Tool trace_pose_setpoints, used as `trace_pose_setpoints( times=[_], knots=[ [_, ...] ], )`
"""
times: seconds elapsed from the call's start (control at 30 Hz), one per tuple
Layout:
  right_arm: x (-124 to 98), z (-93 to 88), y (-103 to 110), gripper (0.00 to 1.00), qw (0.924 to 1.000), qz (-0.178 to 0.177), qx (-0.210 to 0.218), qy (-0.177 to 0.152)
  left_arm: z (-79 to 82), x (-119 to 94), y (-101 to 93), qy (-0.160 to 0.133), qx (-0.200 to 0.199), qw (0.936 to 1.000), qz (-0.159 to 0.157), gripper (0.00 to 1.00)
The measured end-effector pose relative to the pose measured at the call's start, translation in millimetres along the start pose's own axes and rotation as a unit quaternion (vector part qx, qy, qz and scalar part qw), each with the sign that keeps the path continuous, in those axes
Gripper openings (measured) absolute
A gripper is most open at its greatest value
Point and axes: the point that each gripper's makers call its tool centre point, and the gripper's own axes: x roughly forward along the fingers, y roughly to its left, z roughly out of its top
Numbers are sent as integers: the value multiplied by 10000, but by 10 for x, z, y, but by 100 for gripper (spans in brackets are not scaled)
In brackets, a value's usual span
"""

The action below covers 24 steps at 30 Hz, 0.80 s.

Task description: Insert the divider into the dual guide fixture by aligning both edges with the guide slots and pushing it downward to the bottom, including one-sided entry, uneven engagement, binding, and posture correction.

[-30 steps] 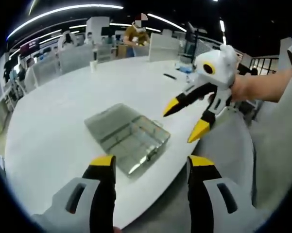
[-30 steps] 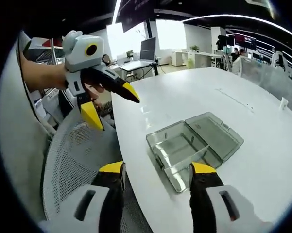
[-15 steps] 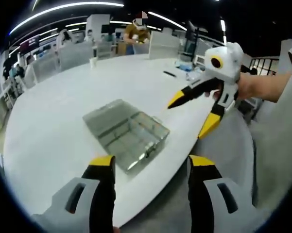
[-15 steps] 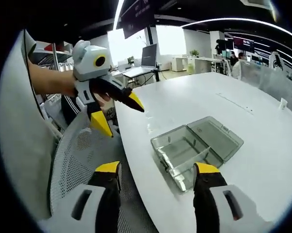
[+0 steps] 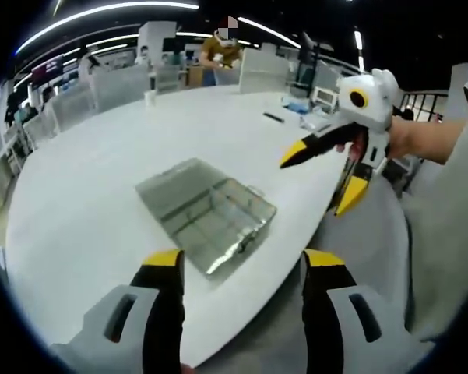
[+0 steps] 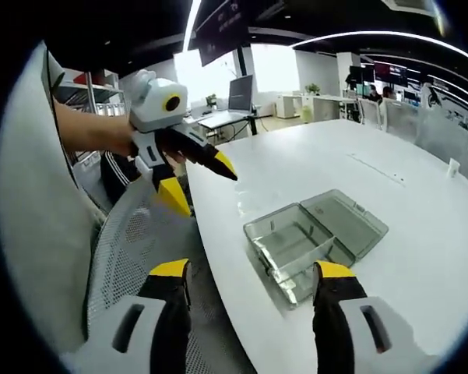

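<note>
Both grippers are held spread and empty above the near edge of a white table, with a clear plastic case lying open on it.

In the left gripper view, the left gripper [image 5: 237, 269] is seen with its yellow-tipped jaws wide apart, framing the open clear case [image 5: 206, 214] on the white table [image 5: 86, 195]; the right gripper [image 5: 335, 171] is held in from the right, apart from the case, jaws parted and nothing between them. In the right gripper view, the right gripper [image 6: 249, 280] is likewise spread around the case [image 6: 315, 234], whose lid is laid flat beside its tray, and the left gripper [image 6: 198, 183] hangs open over a mesh chair [image 6: 132, 241] at the table edge. The divider cannot be made out.
</note>
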Motion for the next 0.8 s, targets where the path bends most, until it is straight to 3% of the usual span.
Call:
trace_pose_setpoints(
  times=[0.3,0.8],
  knots=[
    [-46,-27,6,62,10000,-37,-22,-39,-49,-54,50,90,-1,10000,33,59],
    [-114,-59,-47,65,9998,-157,48,-73,-158,-198,358,319,-74,9991,259,63]
  ],
)
